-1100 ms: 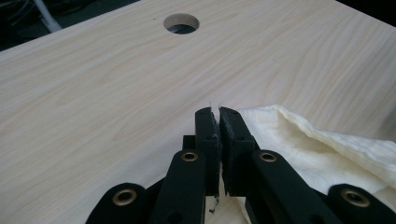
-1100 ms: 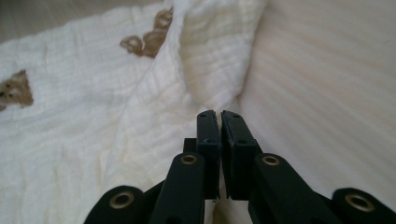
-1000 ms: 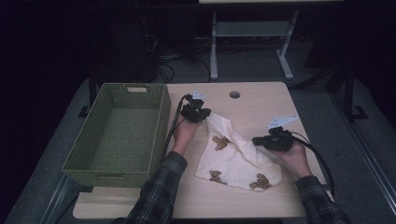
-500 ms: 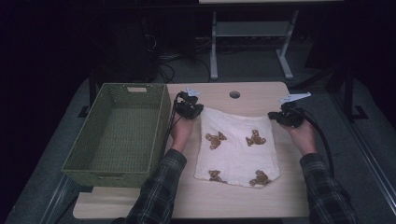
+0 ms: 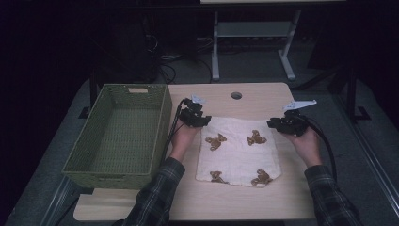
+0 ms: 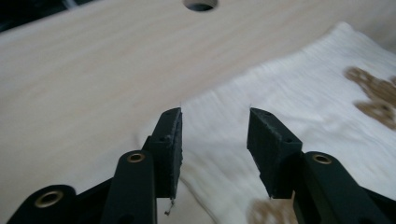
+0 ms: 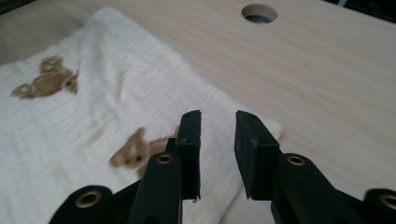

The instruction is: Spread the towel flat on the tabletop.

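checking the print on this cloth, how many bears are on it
4. On the cloth: one far left, one far right, one near left, one near right. Any on the underside would be hidden.

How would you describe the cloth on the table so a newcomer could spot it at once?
On the pale wooden table, right of the green woven basket, a cream cloth lies spread flat between the person's two grippers. Four brown teddy-bear prints mark it out; nothing else on the tabletop is fabric.
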Action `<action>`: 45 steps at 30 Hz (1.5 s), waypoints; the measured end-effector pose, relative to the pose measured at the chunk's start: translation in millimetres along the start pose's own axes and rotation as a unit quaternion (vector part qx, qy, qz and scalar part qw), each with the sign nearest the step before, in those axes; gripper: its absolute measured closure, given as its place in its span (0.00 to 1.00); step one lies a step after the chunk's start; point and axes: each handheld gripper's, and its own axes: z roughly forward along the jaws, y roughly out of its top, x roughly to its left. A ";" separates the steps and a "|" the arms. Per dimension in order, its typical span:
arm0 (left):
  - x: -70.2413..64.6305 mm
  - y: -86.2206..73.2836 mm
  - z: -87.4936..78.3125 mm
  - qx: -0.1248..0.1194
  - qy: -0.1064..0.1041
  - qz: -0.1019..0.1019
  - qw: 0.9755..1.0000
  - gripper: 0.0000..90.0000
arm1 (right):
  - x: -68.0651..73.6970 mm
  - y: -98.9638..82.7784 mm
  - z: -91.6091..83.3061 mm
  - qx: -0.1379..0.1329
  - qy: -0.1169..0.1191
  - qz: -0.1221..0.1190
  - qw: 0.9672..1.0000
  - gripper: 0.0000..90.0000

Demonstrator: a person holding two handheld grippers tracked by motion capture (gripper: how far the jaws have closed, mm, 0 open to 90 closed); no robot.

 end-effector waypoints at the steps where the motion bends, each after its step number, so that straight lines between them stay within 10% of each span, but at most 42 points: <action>1: 0.0 0.0 0.0 0.000 0.000 0.000 1.000 0.59 | 0.0 0.0 0.0 0.000 0.000 0.000 1.000 0.78; 9: -30.0 -36.5 -21.0 0.003 -0.043 0.016 0.999 0.60 | 23.9 -29.6 -21.9 -0.005 0.016 -0.004 1.000 0.76; 16: -50.2 -69.3 -36.2 0.025 -0.074 0.054 0.995 0.80 | 39.0 -44.8 -31.8 -0.002 0.024 -0.012 1.000 0.76; 25: -62.1 -110.3 -57.1 0.075 -0.118 0.082 0.987 0.99 | 53.8 -62.4 -45.2 0.004 0.031 -0.015 0.999 0.77; 45: -83.7 -125.5 -75.1 0.089 -0.087 0.104 0.987 0.89 | 75.7 -93.6 -68.9 0.020 0.041 -0.012 0.999 0.75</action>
